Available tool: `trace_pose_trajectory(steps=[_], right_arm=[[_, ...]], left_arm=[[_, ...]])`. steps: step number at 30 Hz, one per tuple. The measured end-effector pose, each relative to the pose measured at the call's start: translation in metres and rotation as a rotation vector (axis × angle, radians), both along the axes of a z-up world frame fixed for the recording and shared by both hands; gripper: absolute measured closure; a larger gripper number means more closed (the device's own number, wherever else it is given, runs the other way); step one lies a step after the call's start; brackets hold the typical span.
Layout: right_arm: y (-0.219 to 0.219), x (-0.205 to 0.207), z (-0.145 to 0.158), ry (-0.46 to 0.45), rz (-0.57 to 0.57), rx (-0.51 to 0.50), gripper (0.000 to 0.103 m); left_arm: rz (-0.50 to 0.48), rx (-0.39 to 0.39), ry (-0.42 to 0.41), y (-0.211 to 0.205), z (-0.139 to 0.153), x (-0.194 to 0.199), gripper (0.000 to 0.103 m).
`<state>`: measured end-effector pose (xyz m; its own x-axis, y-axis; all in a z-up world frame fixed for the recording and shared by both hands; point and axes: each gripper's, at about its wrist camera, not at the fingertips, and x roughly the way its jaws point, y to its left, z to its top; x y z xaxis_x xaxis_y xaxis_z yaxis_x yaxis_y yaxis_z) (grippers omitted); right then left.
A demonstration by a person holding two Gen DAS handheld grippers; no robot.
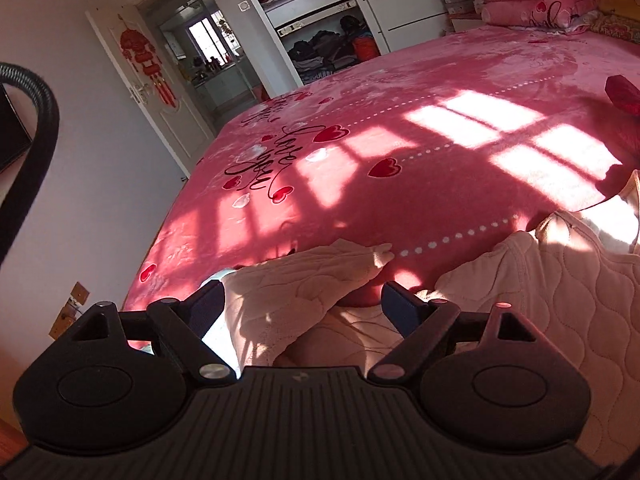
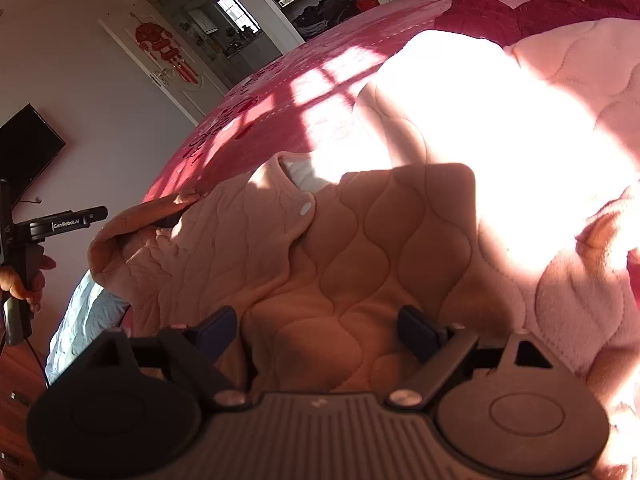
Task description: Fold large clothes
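Right gripper wide, nothing pinched, poised over the quilted jacket spread buttoned on the pink bed. Left gripper wide too, gripping nothing, hovering at a sleeve near the bed's edge. Beyond: sun patches across the bed, open door, wardrobe.

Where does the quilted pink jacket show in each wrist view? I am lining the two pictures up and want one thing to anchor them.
Left wrist view: the quilted pink jacket fills the lower right, its sleeve running left between the open fingers of the left gripper.
Right wrist view: it fills the centre and right, collar and white snap at middle, above the open right gripper.
Shared landmark: the red knot hanging on the door.
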<state>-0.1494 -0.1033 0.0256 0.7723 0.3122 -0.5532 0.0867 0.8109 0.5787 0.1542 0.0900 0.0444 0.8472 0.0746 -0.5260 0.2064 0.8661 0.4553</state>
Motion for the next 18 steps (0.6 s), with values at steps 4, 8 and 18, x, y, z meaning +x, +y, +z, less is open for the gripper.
trace_pose_trajectory(steps=[4, 8, 18], right_arm=[[-0.003, 0.004, -0.004, 0.0, 0.001, 0.019, 0.012], [-0.004, 0.007, -0.005, -0.004, 0.009, 0.03, 0.008], [0.001, 0.014, -0.008, -0.033, 0.049, -0.005, 0.001]], left_arm=[[-0.049, 0.063, 0.082, -0.014, -0.025, 0.031, 0.002], [-0.038, 0.109, 0.156, -0.02, -0.048, 0.058, 0.006], [0.132, 0.07, 0.148, -0.002, -0.054, 0.098, 0.062]])
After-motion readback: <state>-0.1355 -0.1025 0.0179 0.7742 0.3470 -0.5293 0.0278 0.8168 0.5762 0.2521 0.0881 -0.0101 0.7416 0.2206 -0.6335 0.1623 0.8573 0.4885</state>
